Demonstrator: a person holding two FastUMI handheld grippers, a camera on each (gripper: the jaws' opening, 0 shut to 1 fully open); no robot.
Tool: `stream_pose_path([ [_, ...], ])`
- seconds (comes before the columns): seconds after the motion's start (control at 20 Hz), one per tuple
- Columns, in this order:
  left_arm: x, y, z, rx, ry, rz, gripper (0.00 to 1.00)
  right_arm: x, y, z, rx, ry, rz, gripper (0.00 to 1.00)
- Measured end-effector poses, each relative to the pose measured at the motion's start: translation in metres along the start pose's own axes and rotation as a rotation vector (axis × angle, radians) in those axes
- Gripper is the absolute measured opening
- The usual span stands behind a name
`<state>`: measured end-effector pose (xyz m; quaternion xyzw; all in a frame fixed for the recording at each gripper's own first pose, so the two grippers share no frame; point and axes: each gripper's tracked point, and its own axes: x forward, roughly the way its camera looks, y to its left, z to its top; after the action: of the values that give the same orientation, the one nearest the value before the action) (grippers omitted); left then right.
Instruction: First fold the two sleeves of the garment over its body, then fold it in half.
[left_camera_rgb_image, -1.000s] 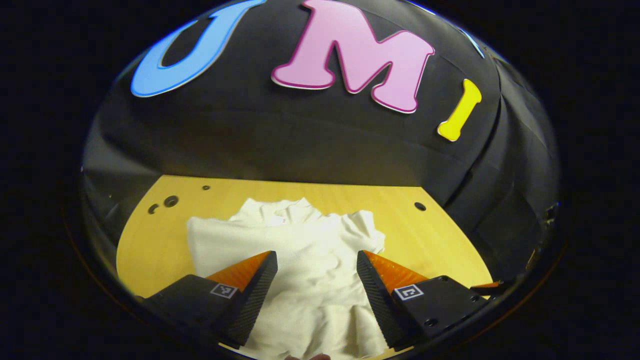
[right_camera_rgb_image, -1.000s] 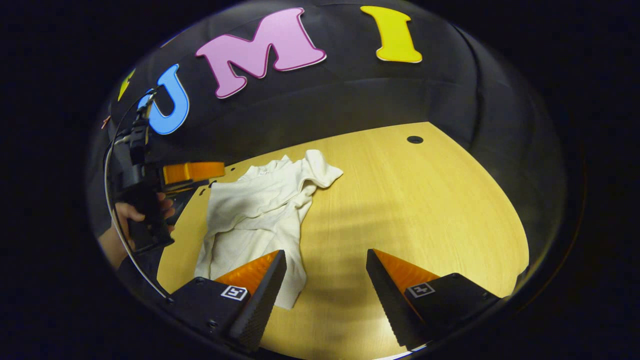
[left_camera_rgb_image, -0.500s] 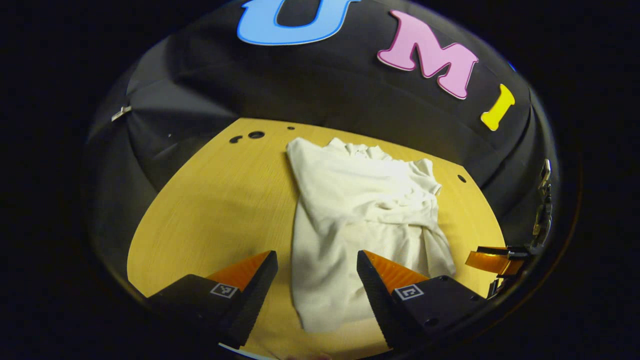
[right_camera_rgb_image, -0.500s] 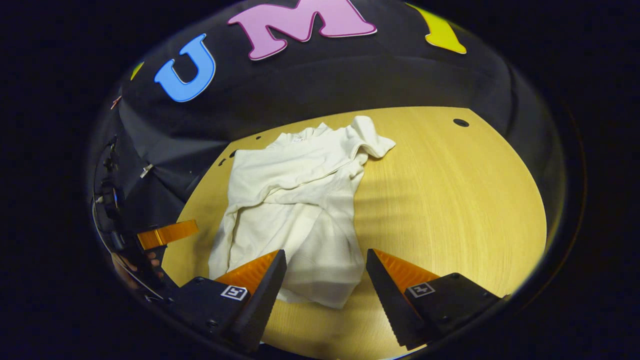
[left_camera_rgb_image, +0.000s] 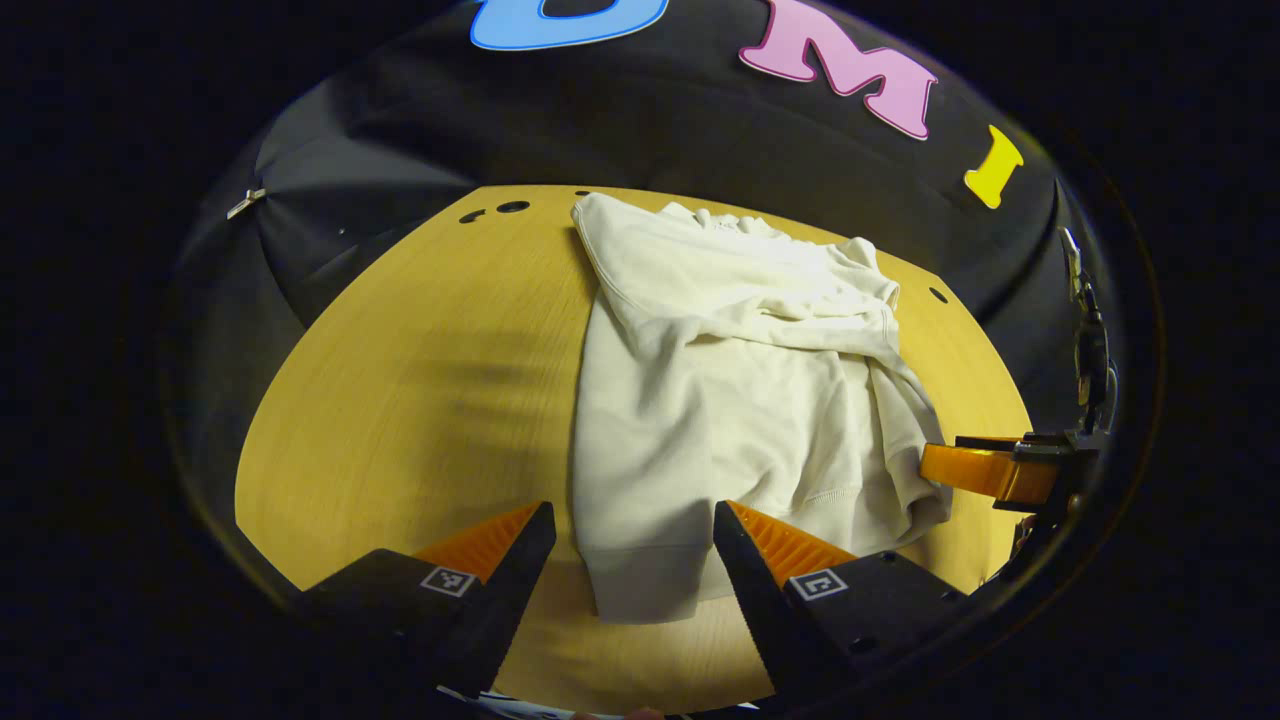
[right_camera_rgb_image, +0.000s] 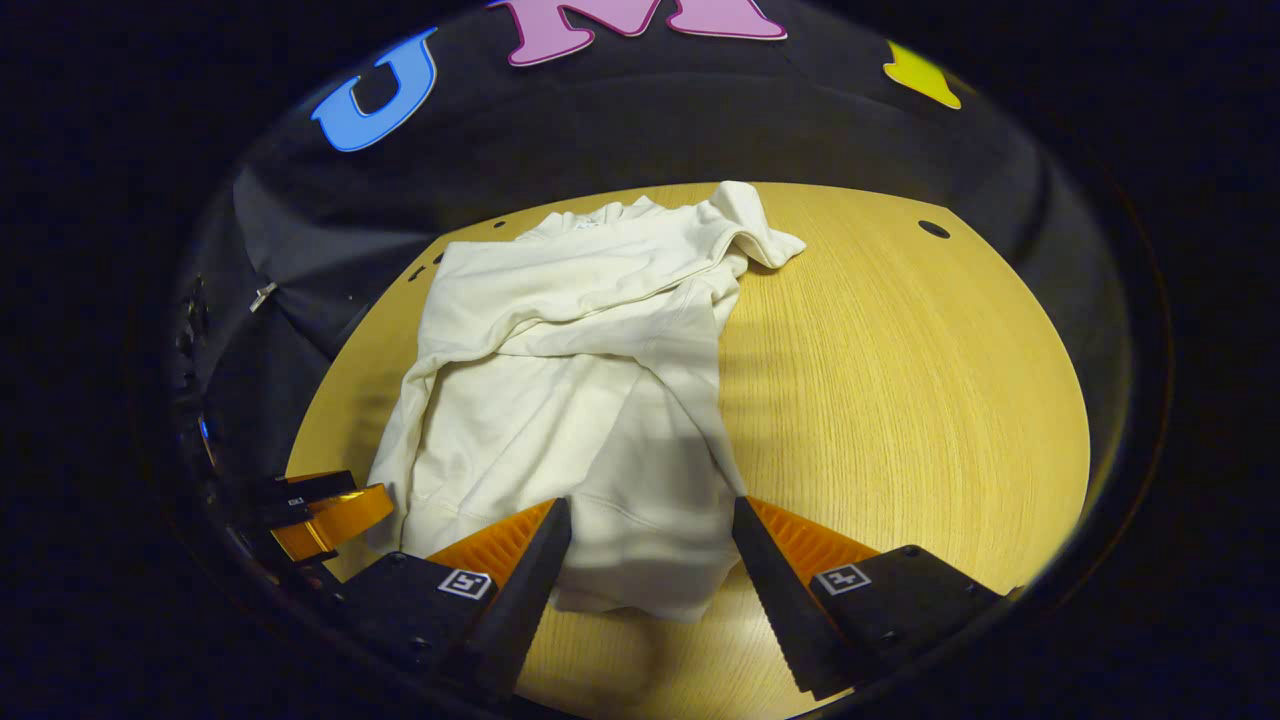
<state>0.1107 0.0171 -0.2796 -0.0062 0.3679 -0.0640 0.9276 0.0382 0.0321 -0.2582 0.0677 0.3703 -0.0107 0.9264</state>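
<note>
A cream-white long-sleeved sweatshirt (left_camera_rgb_image: 740, 400) lies on the round yellow wooden table (left_camera_rgb_image: 400, 380), both sleeves folded across its body. Left gripper (left_camera_rgb_image: 634, 560) and right gripper (right_camera_rgb_image: 650, 555) hover spread wide at its hem, gripping nothing; no legible writing on it

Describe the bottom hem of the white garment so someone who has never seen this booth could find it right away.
Start at the yellow wooden table, where a white garment lies with its collar toward the black wall. Follow the cloth toward the cameras to its near edge: the hem, a flat ribbed band between the open right gripper fingers. Unlike the rumpled sleeves folded across the body, it lies straight.
</note>
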Motion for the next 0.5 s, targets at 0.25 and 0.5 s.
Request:
stream_pose_path([
  [0.25, 0.009, -0.002, -0.018, 0.020, 0.033, 0.018, 0.99, 0.013, 0.003, -0.014, -0.030, 0.038, -0.008, 1.00],
  [0.5, 0.012, -0.011, -0.024, 0.091, 0.026, 0.061, 0.95, 0.023, 0.005, -0.019, -0.046, 0.054, -0.041, 1.00],
])
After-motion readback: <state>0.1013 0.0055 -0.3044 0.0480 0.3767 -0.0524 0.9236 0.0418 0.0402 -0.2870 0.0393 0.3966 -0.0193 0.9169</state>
